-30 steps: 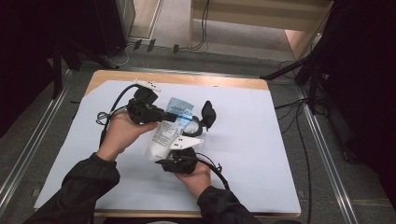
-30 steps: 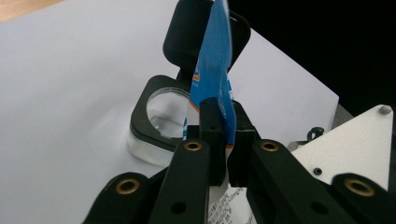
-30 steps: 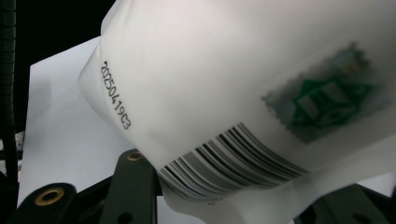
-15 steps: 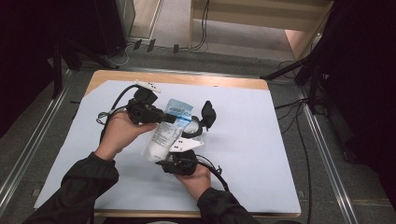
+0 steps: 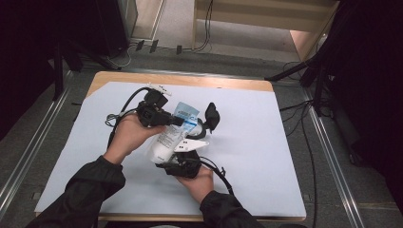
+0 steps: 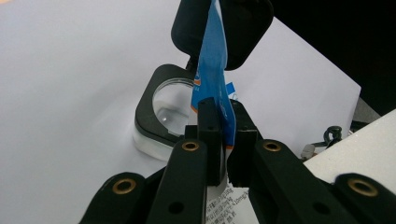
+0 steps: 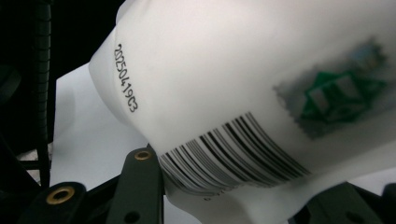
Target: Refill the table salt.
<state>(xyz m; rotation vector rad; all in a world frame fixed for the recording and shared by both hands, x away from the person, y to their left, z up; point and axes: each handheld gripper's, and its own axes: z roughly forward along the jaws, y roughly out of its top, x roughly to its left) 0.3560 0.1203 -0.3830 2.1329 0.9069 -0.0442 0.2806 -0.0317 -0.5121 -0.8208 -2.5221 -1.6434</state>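
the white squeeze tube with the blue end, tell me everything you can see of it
The white plastic squeeze tube is held above the pale blue table cover, tilted. Its flat blue crimped end is pinched by the left gripper; the right gripper clamps its wide white body, which bears a black barcode, a printed date code and a green emblem. It looks soft and glossy.

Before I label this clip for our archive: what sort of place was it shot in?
Probably a lab or recording workspace, not a home: a plain table under a white sheet, metal floor rails beside it, and loose cables across grey carpet.
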